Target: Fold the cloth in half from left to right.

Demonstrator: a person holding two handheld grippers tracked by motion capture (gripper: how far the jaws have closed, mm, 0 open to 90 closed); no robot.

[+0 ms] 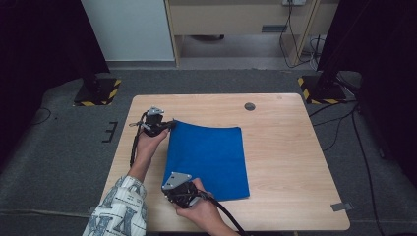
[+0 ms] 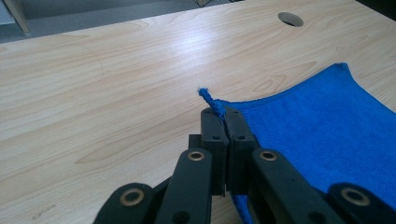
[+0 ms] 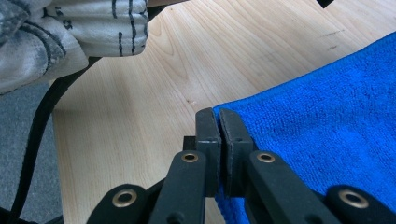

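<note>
Blue cloth (image 1: 209,160) lies spread on the wooden table (image 1: 285,147), centre-left of the high view, its long sides running up and down the frame. Far-left corner of the cloth is lifted off the wood and pinched in the left gripper (image 1: 169,124), which sits at the cloth's upper left in the high view; the person's left hand (image 1: 147,142) wraps the gripper body from below. In the left gripper view the black jaws are pressed together on that corner, a small twisted tip of blue (image 2: 205,95) sticking out past the jaw ends, the rest of the cloth (image 2: 322,126) trailing to the lower right of that frame. Right gripper (image 1: 169,183) sits at the cloth's lower-left corner in the high view, held by the right hand (image 1: 204,211) near the bottom edge, grey plate (image 1: 176,180) on top. In the right gripper view its jaws are closed on the cloth's edge (image 3: 224,114), blue pile filling the right half. A patterned sleeve (image 3: 70,32) occupies the upper left there. Round cable hole (image 1: 250,106) lies near the table's far edge, well apart from the cloth.
</note>
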